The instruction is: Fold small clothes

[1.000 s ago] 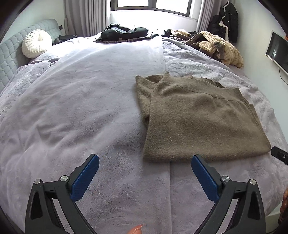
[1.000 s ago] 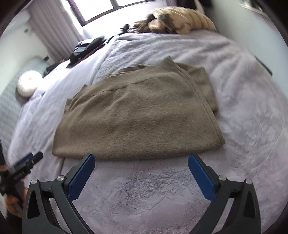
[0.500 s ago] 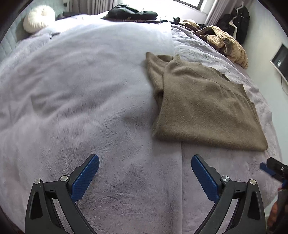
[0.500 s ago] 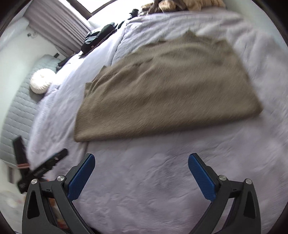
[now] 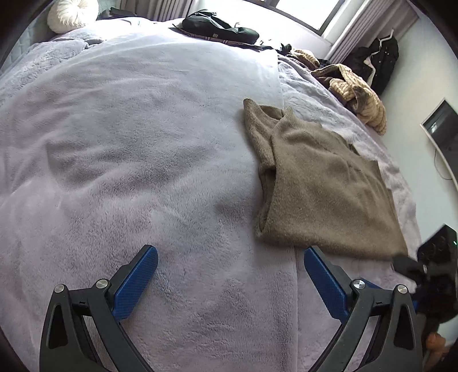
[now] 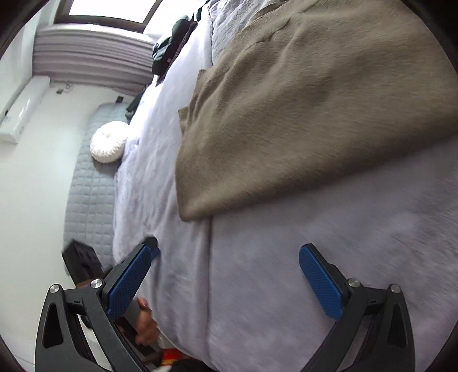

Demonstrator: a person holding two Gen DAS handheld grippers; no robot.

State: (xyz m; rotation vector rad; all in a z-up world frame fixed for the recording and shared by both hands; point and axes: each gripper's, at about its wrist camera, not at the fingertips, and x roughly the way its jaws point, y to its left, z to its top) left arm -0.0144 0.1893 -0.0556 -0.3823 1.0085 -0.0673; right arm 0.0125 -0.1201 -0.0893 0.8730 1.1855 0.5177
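I am holding the left gripper (image 5: 230,277) low over the bed's pale lilac plush blanket (image 5: 137,160), its blue-padded jaws standing wide apart on nothing. The right gripper (image 6: 224,273) is tilting hard, so its view is rolled and blurred; its jaws are likewise spread and empty, hanging over the near edge of the bed.

Just beyond the left gripper, in the right half of that view, the soft olive-brown knitted sweater (image 5: 323,189) is lying flat on the blanket, doubled over into a neat rectangle with a narrower layer showing along its left side. I am judging the fold to be largely finished; perhaps one more fold or a tidy-up is left, though I cannot tell.

Nothing is lying between the grippers and the sweater. Farther off, a tan striped heap of clothes (image 5: 357,94) is sitting at upper right, a black garment (image 5: 220,27) at top centre, and a round white cushion (image 5: 71,13) at upper left.
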